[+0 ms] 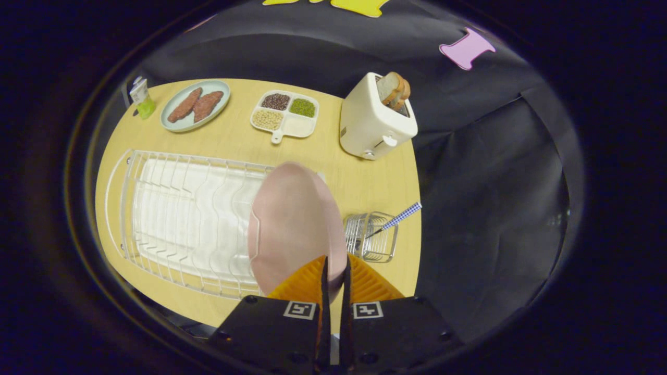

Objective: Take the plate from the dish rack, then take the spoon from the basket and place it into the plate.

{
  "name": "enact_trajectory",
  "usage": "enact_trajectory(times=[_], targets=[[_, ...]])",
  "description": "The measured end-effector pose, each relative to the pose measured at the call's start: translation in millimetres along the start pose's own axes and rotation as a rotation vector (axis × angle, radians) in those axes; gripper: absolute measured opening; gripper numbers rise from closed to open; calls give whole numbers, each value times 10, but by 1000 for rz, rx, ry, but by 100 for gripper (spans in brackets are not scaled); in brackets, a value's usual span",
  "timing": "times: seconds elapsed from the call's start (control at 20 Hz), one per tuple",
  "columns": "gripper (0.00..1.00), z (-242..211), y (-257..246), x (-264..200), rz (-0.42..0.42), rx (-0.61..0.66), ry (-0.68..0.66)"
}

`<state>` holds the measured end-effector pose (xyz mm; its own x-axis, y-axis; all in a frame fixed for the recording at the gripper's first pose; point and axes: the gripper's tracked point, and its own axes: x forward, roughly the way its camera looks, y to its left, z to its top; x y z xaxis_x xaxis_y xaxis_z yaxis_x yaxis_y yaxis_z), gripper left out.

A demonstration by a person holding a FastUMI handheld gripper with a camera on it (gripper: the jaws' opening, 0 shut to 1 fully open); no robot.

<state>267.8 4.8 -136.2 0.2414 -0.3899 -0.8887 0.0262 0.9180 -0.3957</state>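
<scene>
Tongs [333, 271] clamped on pink plate [292, 229] above dish rack [182, 219], spoon [398, 217] in basket [372, 239] just beside, toaster [372, 122] beyond.

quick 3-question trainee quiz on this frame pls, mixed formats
1. True or false: the pink plate lies flat on the table.
2. What are the gripper fingers doing? A) open above the toaster B) shut on the plate's rim C) shut on the spoon
3. Fill in: the spoon with the checked handle stands in the wire ____, beside the dish rack.

Key
1. False: it is held on edge between the orange fingers, over the rack's end.
2. B
3. basket
</scene>
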Motion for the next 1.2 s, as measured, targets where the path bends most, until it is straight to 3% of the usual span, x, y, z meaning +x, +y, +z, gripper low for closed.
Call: enact_trajectory(times=[0.35,0.65,0.8,0.95,1.2], targets=[[10,-25,68,-128,-117,121,-39],[10,-4,117,-258,-263,151,-145],[10,27,126,-370,-283,147,-214],[10,-136,157,-499,-212,156,-203],[10,-769,271,-642,62,152,-155]])
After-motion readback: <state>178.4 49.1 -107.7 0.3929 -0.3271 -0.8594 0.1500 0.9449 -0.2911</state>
